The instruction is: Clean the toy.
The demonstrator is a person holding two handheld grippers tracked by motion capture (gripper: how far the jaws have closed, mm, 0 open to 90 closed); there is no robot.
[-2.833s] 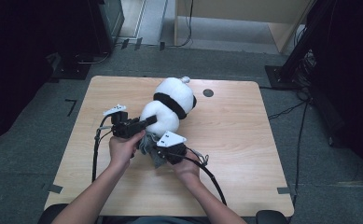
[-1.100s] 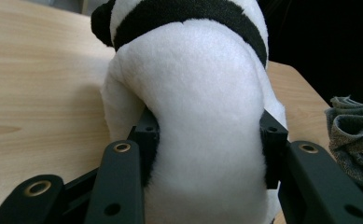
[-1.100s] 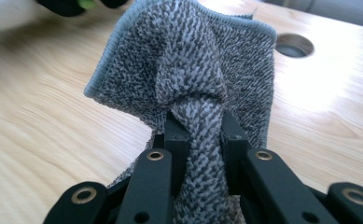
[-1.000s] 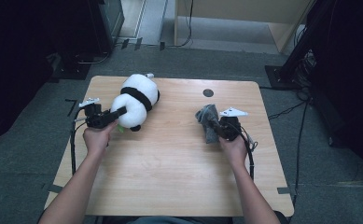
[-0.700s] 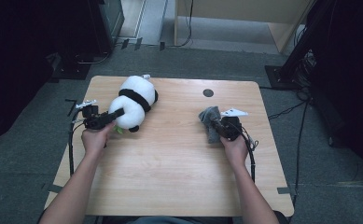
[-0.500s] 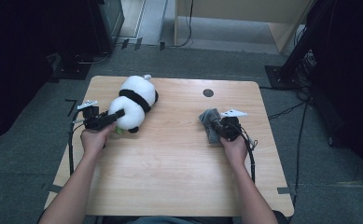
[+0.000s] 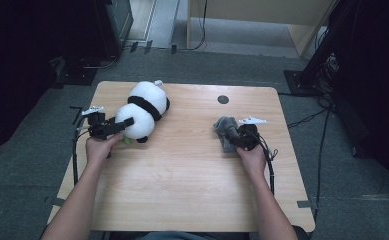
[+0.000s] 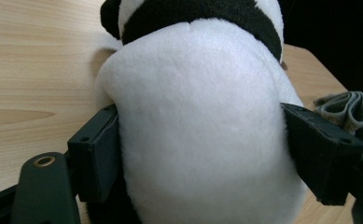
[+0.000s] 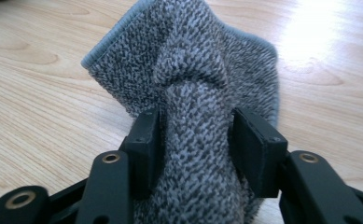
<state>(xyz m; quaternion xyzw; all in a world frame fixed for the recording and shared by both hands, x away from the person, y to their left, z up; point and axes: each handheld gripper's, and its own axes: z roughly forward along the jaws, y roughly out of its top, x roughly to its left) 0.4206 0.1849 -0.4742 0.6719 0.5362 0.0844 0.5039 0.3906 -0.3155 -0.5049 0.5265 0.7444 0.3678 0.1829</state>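
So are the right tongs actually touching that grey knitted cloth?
Touching. In the right gripper view both black jaws of the right tongs, which have just been opening, flank a bunched fold of the grey knitted cloth, pads against it.

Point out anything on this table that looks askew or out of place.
The grey cloth lies crumpled, a fold bunched between the right claw as its jaws have just been opening. The panda plush lies toppled on its side. Nothing spilled or damaged.

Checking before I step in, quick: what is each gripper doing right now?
Left gripper: jaws just opening, still flanking the panda plush.
Right gripper: jaws just opening, grey cloth bunched between them.
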